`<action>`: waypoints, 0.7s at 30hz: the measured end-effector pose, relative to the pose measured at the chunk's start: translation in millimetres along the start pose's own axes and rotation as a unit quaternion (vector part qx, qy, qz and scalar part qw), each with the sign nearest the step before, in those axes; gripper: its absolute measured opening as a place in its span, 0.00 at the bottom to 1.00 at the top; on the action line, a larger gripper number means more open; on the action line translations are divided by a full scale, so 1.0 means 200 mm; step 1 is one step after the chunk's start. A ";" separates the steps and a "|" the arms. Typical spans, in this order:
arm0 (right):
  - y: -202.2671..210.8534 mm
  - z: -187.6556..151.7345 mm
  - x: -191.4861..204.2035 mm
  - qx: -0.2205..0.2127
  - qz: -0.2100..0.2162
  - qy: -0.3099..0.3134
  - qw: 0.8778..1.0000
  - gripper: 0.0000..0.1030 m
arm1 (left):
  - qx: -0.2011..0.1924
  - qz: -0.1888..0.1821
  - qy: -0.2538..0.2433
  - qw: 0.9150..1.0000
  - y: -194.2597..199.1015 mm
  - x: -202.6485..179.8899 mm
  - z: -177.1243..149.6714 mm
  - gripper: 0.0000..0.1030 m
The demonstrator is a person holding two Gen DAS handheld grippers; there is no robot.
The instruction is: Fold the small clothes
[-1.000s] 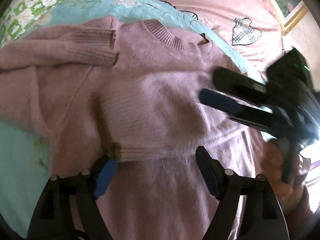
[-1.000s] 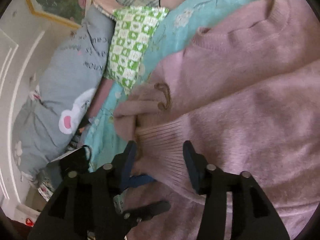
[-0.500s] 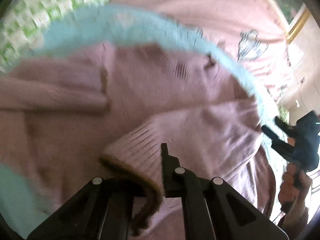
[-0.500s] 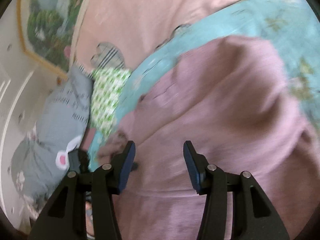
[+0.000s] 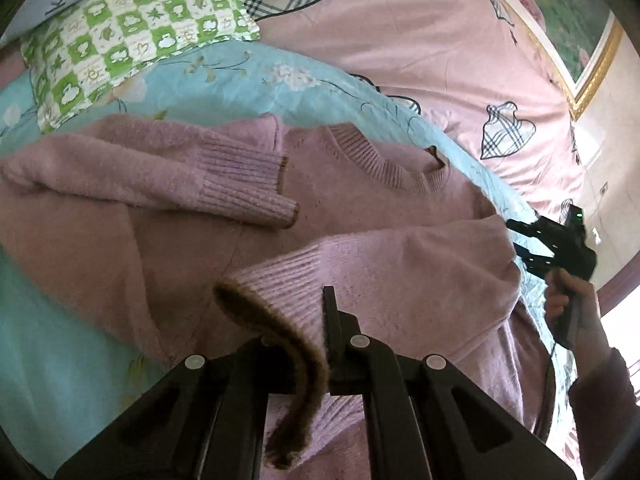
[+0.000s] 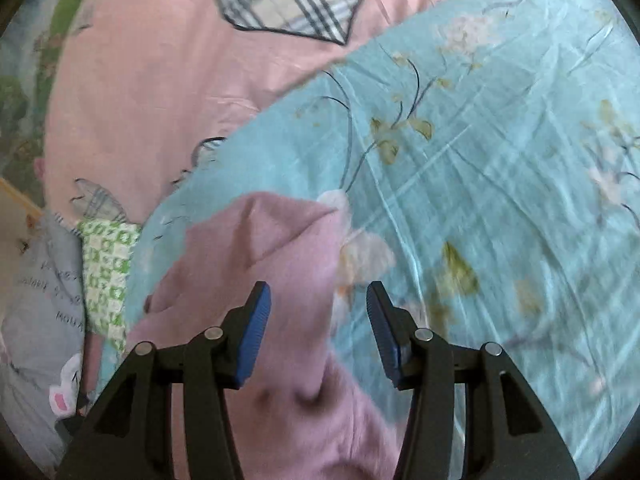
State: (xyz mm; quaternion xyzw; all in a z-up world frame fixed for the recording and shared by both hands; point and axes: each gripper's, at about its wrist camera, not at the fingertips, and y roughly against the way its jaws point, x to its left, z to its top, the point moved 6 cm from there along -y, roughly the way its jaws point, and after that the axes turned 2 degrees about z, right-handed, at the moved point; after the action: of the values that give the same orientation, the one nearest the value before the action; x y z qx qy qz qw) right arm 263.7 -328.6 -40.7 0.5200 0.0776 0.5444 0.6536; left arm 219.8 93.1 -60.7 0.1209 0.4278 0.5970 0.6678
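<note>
A mauve knitted sweater (image 5: pixel 360 208) lies on a light blue floral cloth (image 5: pixel 248 76). One sleeve (image 5: pixel 168 172) is folded across its chest. My left gripper (image 5: pixel 320 320) is shut on the ribbed cuff of the other sleeve (image 5: pixel 280 280), lifted off the sweater body with its brown edge hanging down. In the left wrist view my right gripper (image 5: pixel 520 240) is at the sweater's right shoulder, held by a hand. In the right wrist view my right gripper (image 6: pixel 318 312) stands open above the sweater's edge (image 6: pixel 272 248), with nothing pressed between the blue pads (image 6: pixel 252 336).
A green checked pillow (image 5: pixel 132 36) and a grey pillow with lettering (image 6: pixel 36 300) lie at the far left. A pink quilt with plaid hearts (image 5: pixel 420 40) spreads beyond the blue cloth (image 6: pixel 500 160). A framed picture (image 5: pixel 580 20) hangs on the wall at upper right.
My left gripper has shut on the sleeve cuff and lifted it. My right gripper has let go of that cuff and swung away to the sweater's right shoulder edge.
</note>
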 end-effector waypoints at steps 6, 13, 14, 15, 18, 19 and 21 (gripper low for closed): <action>-0.08 0.13 0.10 0.001 -0.044 0.089 0.995 0.07 | 0.006 -0.009 0.001 1.000 -0.02 -0.01 -0.01 0.03; 0.02 0.31 0.22 -0.048 -0.152 0.212 0.964 0.06 | 0.016 -0.019 -0.038 0.999 -0.09 -0.17 -0.02 0.03; -0.01 0.31 0.20 -0.043 -0.160 0.221 0.961 0.06 | 0.022 -0.018 -0.035 0.999 -0.10 -0.16 -0.03 0.03; -0.03 0.30 0.19 -0.038 -0.165 0.225 0.959 0.06 | 0.026 -0.016 -0.031 0.999 -0.11 -0.14 -0.04 0.03; -0.13 0.27 0.12 -0.022 -0.177 0.222 0.959 0.06 | 0.035 -0.011 -0.012 0.999 -0.13 -0.07 -0.04 0.03; -0.16 0.26 0.09 -0.018 -0.178 0.217 0.960 0.06 | 0.037 -0.010 -0.007 0.999 -0.14 -0.06 -0.04 0.03; -0.20 0.24 0.05 -0.013 -0.174 0.200 0.964 0.06 | 0.044 -0.011 -0.001 0.999 -0.16 -0.04 -0.04 0.03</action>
State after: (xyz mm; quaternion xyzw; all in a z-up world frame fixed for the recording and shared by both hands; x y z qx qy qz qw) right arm 324.2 -344.8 -44.7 0.3706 0.2889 0.5166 0.7158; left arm 237.6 74.3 -83.2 0.1458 0.4544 0.5702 0.6687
